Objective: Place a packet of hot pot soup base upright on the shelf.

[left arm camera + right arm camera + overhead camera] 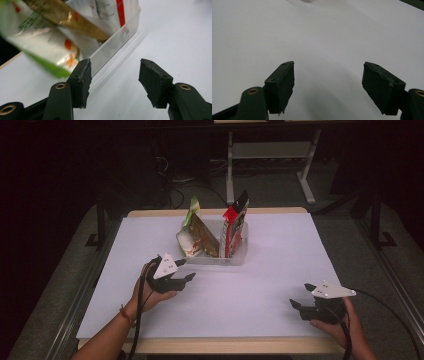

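A clear plastic bin stands at the middle of the table. A green and white snack bag leans out over its left side, and a red and white bag stands upright at its right. My left gripper is just in front of the bin's left corner, open with nothing between its jaws. In the left gripper view the gripper faces the bin wall, with the green bag close above the left jaw and the red bag behind. My right gripper rests open near the front right over bare table.
A white sheet covers the table, with a wooden edge along the front. White desk legs and cables stand on the dark floor beyond the far edge. A black rail runs along the table's right side.
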{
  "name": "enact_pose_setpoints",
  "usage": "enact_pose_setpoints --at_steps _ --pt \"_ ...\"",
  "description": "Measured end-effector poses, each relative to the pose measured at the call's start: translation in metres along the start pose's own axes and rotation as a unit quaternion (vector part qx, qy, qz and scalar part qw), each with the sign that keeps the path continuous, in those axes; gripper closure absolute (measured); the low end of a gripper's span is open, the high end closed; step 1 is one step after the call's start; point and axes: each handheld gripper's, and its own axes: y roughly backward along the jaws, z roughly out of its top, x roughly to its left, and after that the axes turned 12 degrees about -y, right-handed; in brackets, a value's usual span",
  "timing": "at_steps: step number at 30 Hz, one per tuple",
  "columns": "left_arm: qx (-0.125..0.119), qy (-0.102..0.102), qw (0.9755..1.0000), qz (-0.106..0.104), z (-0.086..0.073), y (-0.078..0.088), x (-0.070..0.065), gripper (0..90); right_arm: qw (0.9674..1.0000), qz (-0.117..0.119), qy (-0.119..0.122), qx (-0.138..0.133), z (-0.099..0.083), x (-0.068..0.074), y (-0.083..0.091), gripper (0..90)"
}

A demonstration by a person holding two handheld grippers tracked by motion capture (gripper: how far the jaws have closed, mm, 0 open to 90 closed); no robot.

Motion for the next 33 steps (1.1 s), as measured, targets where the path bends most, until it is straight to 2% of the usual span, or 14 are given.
enact_pose_setpoints --at_steps 2,4,10,11,14,21,25,28,30,33 --pt "0.011 -0.006 0.9999 0.005 -0.005 0.005 0.000 40.8 1.0000 0.001 0.003 0.001 0.000 0.000 0.000 25.4" --pt "0.010 -0.002 0.9999 0.005 -0.012 0.011 -0.001 39.1 1.0000 0.001 0.005 0.001 0.000 0.001 0.000 25.4" --pt "0.026 -0.010 0.9995 0.016 -0.030 0.027 -0.004 36.5 1.0000 0.003 0.009 -0.001 0.000 0.001 0.000 25.4" --pt "0.023 -0.007 0.9996 0.011 -0.033 0.030 -0.004 35.3 1.0000 0.003 0.009 -0.001 0.000 0.001 0.000 25.4" --pt "0.024 -0.002 0.9995 0.020 -0.042 0.040 -0.004 34.0 0.9999 0.001 0.014 0.000 0.000 0.002 -0.002 25.4" --pt "0.018 0.023 0.9987 0.042 -0.067 0.070 0.001 31.8 0.9996 0.013 0.025 -0.005 0.007 0.006 -0.008 25.4" --pt "0.022 0.031 0.9978 0.054 -0.081 0.083 0.001 30.8 0.9994 0.019 0.030 -0.005 0.010 0.008 -0.013 25.3" --pt "0.022 0.048 0.9968 0.059 -0.092 0.092 0.003 30.3 0.9993 0.021 0.031 -0.008 0.011 0.007 -0.015 25.3" --pt "0.028 0.050 0.9960 0.068 -0.098 0.098 0.004 30.2 0.9993 0.021 0.029 -0.011 0.012 0.007 -0.016 25.2" --pt "0.012 0.080 0.9940 0.073 -0.110 0.108 0.009 29.6 0.9993 0.018 0.032 -0.012 0.012 0.006 -0.018 25.0"
